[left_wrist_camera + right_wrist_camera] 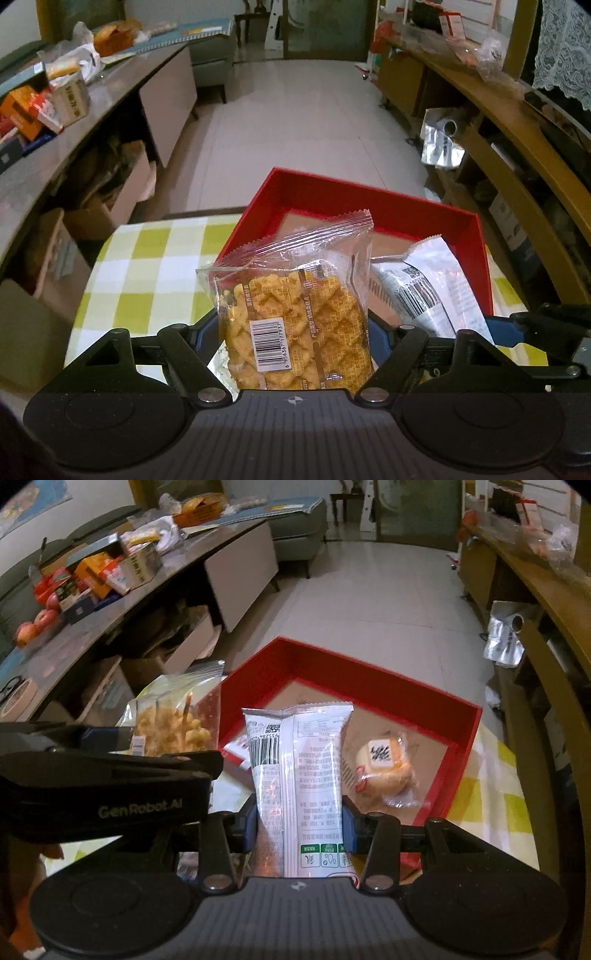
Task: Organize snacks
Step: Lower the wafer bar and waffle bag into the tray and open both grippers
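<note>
My left gripper [295, 336] is shut on a clear packet of yellow waffle biscuits [295, 314], held upright over the near edge of the red box [354, 199]. My right gripper [299, 830] is shut on a white snack packet [299, 760] with a barcode, also held over the red box [369, 679]. The white packet [428, 288] shows at the right in the left wrist view. The waffle packet [173, 720] and the left gripper's black body show at the left in the right wrist view. A small wrapped cake [384, 768] lies on the box's brown floor.
The box sits on a table with a green-and-white checked cloth [147, 266]. A long grey counter [122, 602] with boxes, bags and apples runs along the left. Wooden shelving [517, 129] stands at the right, with tiled floor [295, 110] between. A red-and-white packet [236, 753] lies near the box's left wall.
</note>
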Action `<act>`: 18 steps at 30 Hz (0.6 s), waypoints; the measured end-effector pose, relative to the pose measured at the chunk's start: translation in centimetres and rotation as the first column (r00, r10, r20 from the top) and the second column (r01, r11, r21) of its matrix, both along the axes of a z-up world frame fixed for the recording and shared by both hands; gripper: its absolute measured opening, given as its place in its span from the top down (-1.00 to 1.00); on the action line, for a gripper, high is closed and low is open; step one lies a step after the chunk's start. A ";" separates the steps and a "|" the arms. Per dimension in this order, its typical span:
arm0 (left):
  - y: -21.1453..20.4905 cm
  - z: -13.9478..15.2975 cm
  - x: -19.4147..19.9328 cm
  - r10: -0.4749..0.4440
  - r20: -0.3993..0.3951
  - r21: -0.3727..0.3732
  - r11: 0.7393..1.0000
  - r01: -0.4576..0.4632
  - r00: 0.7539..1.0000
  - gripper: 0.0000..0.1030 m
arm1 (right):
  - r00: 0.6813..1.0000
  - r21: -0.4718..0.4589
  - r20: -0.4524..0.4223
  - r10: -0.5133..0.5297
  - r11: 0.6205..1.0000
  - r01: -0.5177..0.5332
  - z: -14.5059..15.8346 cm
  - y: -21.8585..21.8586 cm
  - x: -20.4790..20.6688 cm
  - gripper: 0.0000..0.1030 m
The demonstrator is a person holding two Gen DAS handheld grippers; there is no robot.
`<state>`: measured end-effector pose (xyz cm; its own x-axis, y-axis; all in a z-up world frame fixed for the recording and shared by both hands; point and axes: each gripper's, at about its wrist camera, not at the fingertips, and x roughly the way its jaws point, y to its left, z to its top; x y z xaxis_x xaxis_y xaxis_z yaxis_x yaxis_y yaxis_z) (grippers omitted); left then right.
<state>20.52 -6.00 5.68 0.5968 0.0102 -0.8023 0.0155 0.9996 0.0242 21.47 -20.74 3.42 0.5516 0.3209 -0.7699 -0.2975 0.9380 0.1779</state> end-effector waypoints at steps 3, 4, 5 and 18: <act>0.2 -0.2 1.3 0.009 -0.009 -0.020 1.000 -0.010 1.000 -0.57 | 0.999 0.002 -0.006 -0.036 0.999 0.036 -0.5 -0.7 1.2 0.01; 0.2 -0.3 1.7 0.013 -0.009 -0.018 1.000 -0.013 1.000 -0.57 | 0.999 0.001 -0.009 -0.049 0.999 0.049 -0.7 -0.9 1.7 0.01; 0.2 -0.4 2.2 0.017 -0.009 -0.013 1.000 -0.017 1.000 -0.57 | 0.998 0.003 -0.012 -0.059 0.998 0.059 -0.8 -1.1 2.1 0.01; -0.8 -3.1 7.7 0.037 -0.016 0.025 0.999 -0.037 0.999 -0.57 | 0.994 -0.018 -0.036 -0.103 0.995 0.103 -3.4 -1.7 7.2 0.01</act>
